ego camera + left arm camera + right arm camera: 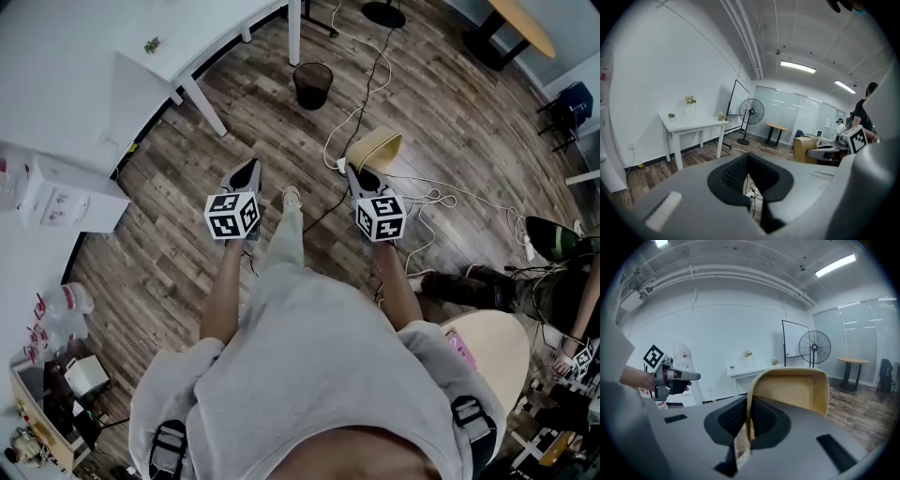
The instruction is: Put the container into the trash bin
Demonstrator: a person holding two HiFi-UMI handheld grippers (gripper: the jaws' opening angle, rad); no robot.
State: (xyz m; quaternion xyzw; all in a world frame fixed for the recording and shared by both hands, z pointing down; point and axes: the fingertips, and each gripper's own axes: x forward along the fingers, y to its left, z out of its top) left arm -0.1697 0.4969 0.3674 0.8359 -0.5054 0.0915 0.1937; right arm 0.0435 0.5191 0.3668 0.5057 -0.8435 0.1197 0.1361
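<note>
Container [375, 147] in mid-air: left gripper [251, 169] is sitting pressed together, empty; trash bin [313, 84] is waiting ahead; right gripper [361, 176] is pinching the container's rim (thin edge only). A swing risks shaking it loose early.

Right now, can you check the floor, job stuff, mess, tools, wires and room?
Surface: wooden plank floor.
Job's things: tan container in the right tool; black trash bin ahead on the floor.
Clutter: white boxes and plastic bottles at the left.
Grippers: right tool shut on the container's wall; left tool shut, empty.
Cables: white cable and black cable on the floor.
Surroundings: white table, standing fan, another person.
</note>
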